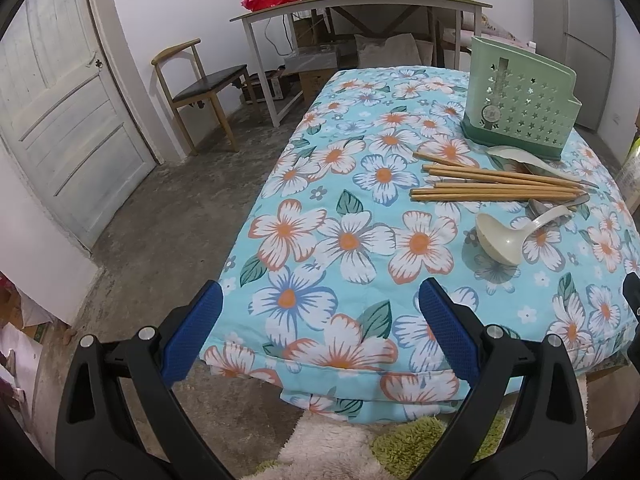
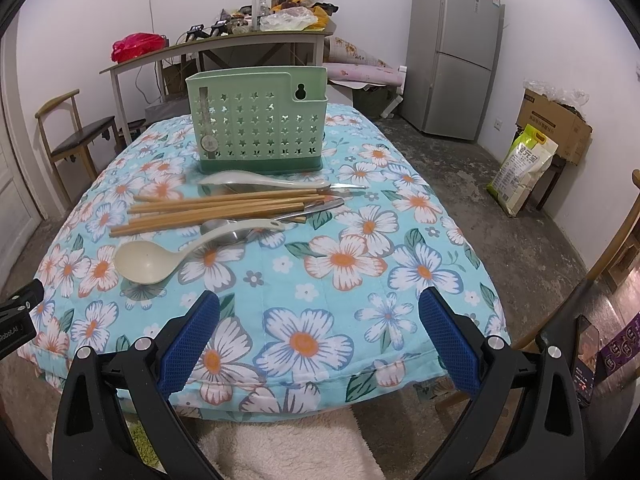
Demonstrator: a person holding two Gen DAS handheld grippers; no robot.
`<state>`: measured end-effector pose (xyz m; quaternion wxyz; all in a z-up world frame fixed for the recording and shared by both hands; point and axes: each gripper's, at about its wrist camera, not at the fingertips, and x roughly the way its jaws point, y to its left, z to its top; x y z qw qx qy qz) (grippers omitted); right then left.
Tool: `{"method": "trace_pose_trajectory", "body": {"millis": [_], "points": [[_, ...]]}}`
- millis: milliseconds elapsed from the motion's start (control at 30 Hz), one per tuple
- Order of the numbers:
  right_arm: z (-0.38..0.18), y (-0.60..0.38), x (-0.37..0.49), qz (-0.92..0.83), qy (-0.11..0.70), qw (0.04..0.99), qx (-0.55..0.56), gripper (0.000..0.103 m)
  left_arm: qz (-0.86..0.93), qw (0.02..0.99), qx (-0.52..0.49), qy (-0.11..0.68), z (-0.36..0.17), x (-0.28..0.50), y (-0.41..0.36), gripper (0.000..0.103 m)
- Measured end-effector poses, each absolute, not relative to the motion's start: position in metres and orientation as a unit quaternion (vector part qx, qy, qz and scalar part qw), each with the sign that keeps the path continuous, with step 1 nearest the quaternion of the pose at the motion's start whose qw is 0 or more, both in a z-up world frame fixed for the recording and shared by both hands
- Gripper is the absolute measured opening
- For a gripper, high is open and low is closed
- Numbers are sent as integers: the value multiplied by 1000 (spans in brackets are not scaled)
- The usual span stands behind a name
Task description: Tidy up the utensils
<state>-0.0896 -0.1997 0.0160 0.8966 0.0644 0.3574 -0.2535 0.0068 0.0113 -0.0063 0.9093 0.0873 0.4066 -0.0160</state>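
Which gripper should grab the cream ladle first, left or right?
Right, probably. The cream ladle lies just ahead-left of the right gripper; from the left gripper it sits far off to the right. Both are open and empty.

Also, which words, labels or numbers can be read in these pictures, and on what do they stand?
"RobotAI", as far as it can be read: on the black part at the left edge of the right wrist view.
Too small or blurred to read: the fridge label, the box print, the bag print, the holder sticker.
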Motion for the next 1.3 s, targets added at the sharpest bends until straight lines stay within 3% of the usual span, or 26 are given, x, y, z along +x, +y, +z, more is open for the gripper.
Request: {"method": "trace_pose_trajectory", "body": {"millis": [1300], "points": [[16, -200, -90, -253, 357, 897, 64, 97, -12, 909, 93, 406, -4, 7, 14, 95]]}}
